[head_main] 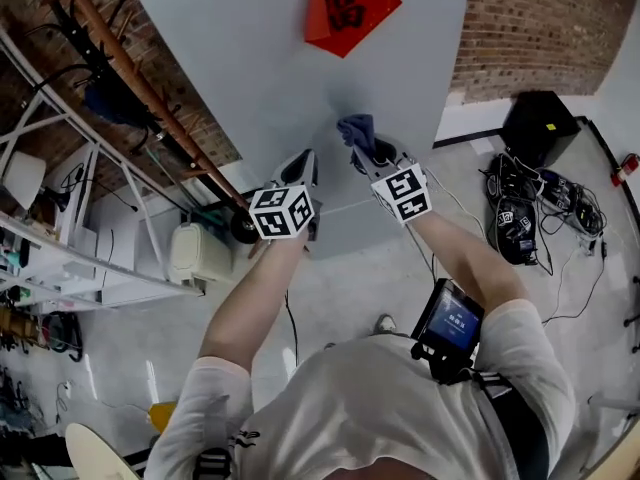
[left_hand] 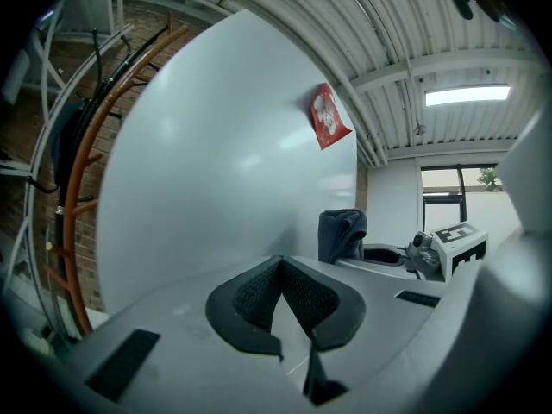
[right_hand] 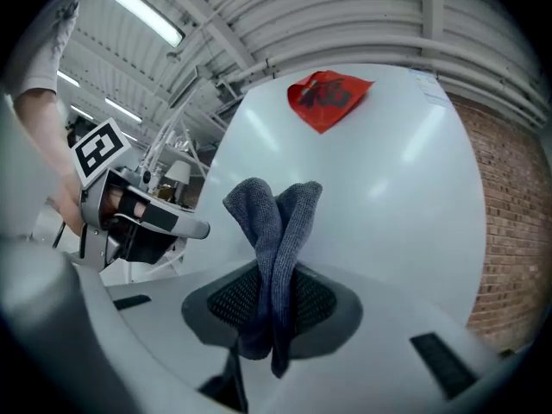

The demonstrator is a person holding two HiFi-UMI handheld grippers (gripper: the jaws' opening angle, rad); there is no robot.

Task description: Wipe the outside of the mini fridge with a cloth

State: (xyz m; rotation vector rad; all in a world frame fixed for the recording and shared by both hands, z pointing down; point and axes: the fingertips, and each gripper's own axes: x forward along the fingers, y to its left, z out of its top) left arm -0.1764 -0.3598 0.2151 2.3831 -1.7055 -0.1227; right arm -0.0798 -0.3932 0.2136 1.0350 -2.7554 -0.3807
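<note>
As the right tool (right_hand: 274,274) pinches bunched blue-grey cloth (right_hand: 278,210), the left tool (left_hand: 282,264) sits closed.

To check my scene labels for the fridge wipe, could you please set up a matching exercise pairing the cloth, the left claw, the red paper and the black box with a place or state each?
Things:
1 cloth
2 left claw
3 red paper
4 black box

Places or states:
A stuck high on the fridge front
B shut, nothing between its jaws
C on the floor near the brick wall
D pinched in the right claw

Pairs: 1-D, 2-B, 3-A, 4-C
</note>
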